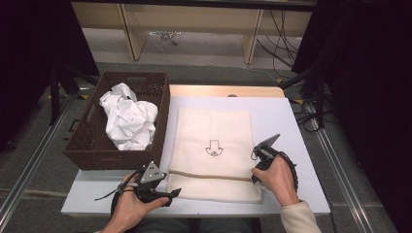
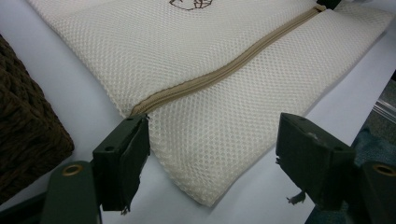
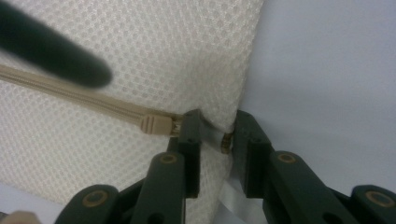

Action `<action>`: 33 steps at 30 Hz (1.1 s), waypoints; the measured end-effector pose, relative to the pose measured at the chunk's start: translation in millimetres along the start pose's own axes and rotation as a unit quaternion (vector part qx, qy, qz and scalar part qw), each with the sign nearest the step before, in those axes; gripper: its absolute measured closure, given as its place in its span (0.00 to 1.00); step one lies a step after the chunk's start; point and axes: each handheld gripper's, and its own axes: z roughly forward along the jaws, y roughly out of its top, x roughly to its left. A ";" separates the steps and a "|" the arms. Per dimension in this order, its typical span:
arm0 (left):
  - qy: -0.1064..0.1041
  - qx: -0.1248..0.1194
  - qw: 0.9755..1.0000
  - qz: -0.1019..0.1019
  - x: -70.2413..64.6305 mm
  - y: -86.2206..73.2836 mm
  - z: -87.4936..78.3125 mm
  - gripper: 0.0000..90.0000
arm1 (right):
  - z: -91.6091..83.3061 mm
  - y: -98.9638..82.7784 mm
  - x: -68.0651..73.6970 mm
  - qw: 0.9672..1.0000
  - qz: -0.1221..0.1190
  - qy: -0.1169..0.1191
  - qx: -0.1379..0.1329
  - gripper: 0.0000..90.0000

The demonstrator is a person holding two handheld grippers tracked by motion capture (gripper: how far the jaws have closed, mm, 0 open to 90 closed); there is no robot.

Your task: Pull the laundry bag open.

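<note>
A cream mesh bag (image 1: 214, 131) with a small dark emblem lies flat on the white table (image 1: 291, 126). A tan zipper (image 1: 209, 175) crosses it near the front edge. My left gripper (image 1: 172, 196) rests at the bag's near-left corner; in the left gripper view its jaws (image 2: 215, 126) stand wide apart either side of that corner, touching nothing. My right gripper (image 1: 254, 174) is at the bag's right edge, at the zipper's end. In the right gripper view its jaws (image 3: 217, 119) are narrow, with the mesh edge between them and the zipper slider (image 3: 154, 125) just beside one jaw. A gap still shows between the pads.
A dark woven basket (image 1: 87, 126) stands at the left of the table, holding a crumpled white cloth (image 1: 128, 119). Its corner (image 2: 28, 135) lies close to my left gripper. A blurred dark shape (image 3: 46, 46) crosses the right gripper view. Cables lie on the floor beyond the table.
</note>
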 end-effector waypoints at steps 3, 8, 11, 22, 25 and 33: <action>-0.004 0.000 1.000 -0.010 -1.4 0.1 1.5 0.29 | 1.6 2.3 3.1 1.000 -0.010 -0.002 0.002 0.92; -0.011 -0.007 1.000 -0.007 -2.8 1.1 2.7 0.31 | -1.8 2.5 10.0 1.000 0.005 -0.004 0.027 0.94; -0.030 -0.011 0.999 -0.001 -3.3 3.2 6.1 0.33 | -3.7 2.7 8.1 1.000 -0.017 -0.002 0.021 0.94; -0.064 -0.036 0.997 0.004 -9.7 13.9 14.5 0.38 | -28.5 1.8 21.2 0.999 -0.035 -0.021 -0.006 0.94; -0.069 -0.034 0.997 0.018 -7.1 18.3 16.5 0.39 | -33.9 2.8 24.8 0.999 -0.042 -0.024 -0.003 0.94; -0.083 -0.041 0.995 0.025 -8.8 26.4 22.3 0.39 | -48.0 3.3 30.4 0.999 -0.047 -0.024 -0.013 0.94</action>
